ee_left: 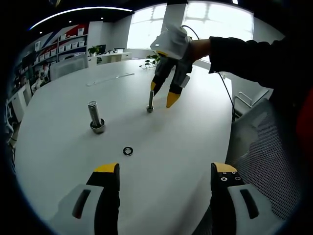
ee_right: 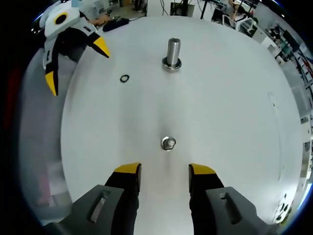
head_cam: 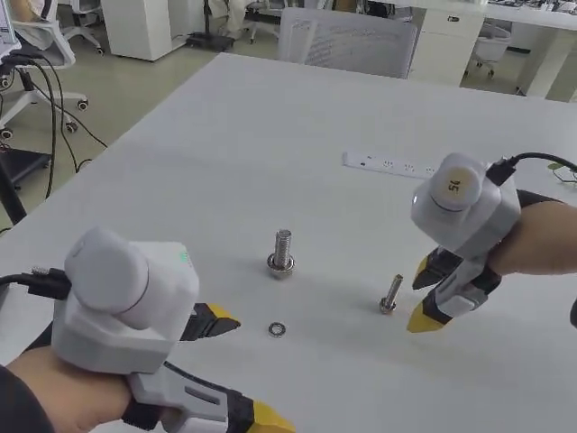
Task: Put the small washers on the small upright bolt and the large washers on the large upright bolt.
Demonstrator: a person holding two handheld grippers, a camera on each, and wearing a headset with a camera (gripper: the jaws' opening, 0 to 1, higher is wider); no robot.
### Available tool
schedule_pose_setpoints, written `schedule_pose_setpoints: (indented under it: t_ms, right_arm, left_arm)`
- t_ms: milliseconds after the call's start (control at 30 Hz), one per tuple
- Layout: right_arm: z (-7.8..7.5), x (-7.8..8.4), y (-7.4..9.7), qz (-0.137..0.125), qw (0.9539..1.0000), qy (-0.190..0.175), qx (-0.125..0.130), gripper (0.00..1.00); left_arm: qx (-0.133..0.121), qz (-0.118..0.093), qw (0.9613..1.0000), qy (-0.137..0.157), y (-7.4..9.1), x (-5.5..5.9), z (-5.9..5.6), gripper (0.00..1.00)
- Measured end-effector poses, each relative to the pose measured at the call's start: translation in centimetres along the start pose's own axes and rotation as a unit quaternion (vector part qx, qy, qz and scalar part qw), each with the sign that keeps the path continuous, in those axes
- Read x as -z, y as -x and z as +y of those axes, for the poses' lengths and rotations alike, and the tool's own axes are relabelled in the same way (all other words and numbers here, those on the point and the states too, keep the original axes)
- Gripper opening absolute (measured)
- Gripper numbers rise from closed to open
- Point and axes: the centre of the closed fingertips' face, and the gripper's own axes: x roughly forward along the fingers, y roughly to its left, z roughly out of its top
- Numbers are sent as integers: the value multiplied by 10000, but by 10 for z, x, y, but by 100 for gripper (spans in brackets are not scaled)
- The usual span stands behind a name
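- Head view: a white table [head_cam: 270,144] carries the large upright bolt [head_cam: 282,251] near its middle, threads up, with a wider metal ring around its foot. I cannot tell whether that ring is washers or the bolt's own head.
- The small upright bolt [head_cam: 391,294] stands on its head to the right of the large one, well apart from it.
- One small washer [head_cam: 277,329] lies flat on the table, in front of the large bolt and nearer the person, touching neither bolt.
- The left gripper [head_cam: 245,370] sits low at the near left. Its yellow-tipped jaws are spread wide with nothing between them, and the nearer tip is close to the loose washer but not on it.
- The right gripper [head_cam: 422,298] hangs just beside the small bolt on its right, tips pointing down toward the table, jaws apart and holding nothing.
- Right gripper view: the small bolt shows almost end-on, just ahead of the gap between the two parted jaws and not touched by either.
- Left gripper view: the washer lies ahead of the spread jaws, the large bolt beyond it to the left, and the right gripper's tips straddle the small bolt's far side.
- A white power strip [head_cam: 388,165] lies farther back on the table, and a mesh chair back [head_cam: 347,41] stands at the far edge.
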Motion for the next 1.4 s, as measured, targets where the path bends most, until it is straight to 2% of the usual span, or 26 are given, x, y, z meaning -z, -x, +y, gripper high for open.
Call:
schedule_pose_setpoints:
  t_ms: [600, 733, 1067, 1400]
  right_arm:
    - [18, 24, 8, 48, 9997, -244, -15, 41]
    - [28, 25, 8, 59, 9997, -233, -31, 41]
    - [45, 19, 5, 21, 9998, -173, -102, 41]
    - [64, -1, 3, -54, 9998, 72, -201, 40]
  left_arm:
    - [18, -42, 10000, -61, 0, -2, -2, 76]
    - [21, -54, 10000, -79, 0, -3, -3, 76]
    - [16, -96, 9999, -109, 0, -4, -4, 76]
    - [5, -105, 9999, -122, 1, -2, -5, 76]
